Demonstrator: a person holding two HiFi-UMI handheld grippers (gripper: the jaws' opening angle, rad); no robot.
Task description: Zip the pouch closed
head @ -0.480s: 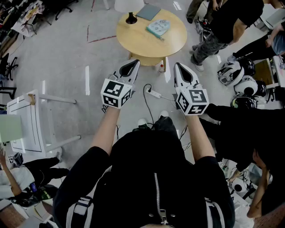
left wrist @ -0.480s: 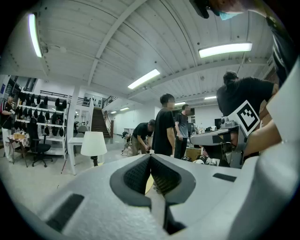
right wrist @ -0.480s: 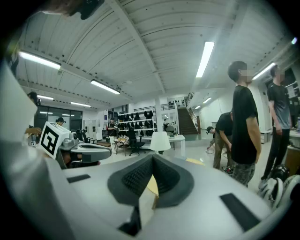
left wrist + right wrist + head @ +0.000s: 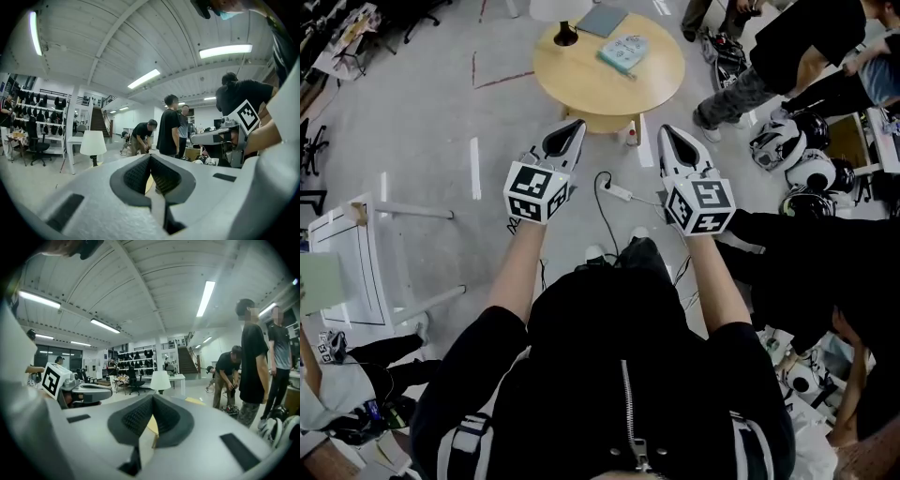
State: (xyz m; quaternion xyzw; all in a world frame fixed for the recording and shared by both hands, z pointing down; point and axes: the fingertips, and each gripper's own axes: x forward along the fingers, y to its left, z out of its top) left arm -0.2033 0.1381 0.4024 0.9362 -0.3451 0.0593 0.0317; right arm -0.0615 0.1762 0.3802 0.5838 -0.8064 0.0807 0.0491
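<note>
The teal pouch (image 4: 623, 52) lies on the round wooden table (image 4: 591, 89) at the top of the head view, beside a grey book (image 4: 602, 19) and a black lamp base (image 4: 565, 37). My left gripper (image 4: 577, 124) and right gripper (image 4: 664, 129) are held side by side in the air in front of the table's near edge, well short of the pouch. Both are shut and empty. In the left gripper view the jaws (image 4: 150, 157) meet at their tips; the right gripper view shows the same (image 4: 153, 399). A white lamp (image 4: 93, 143) (image 4: 160, 379) stands ahead.
A power strip with a black cable (image 4: 617, 192) lies on the floor between my hands. A white rack (image 4: 347, 262) stands at the left. People (image 4: 787, 47) stand by the table's right side, with helmets (image 4: 797, 159) on the floor near them.
The whole head view has slid slightly up and to the left. Both grippers keep the same pose before the table and stay shut.
</note>
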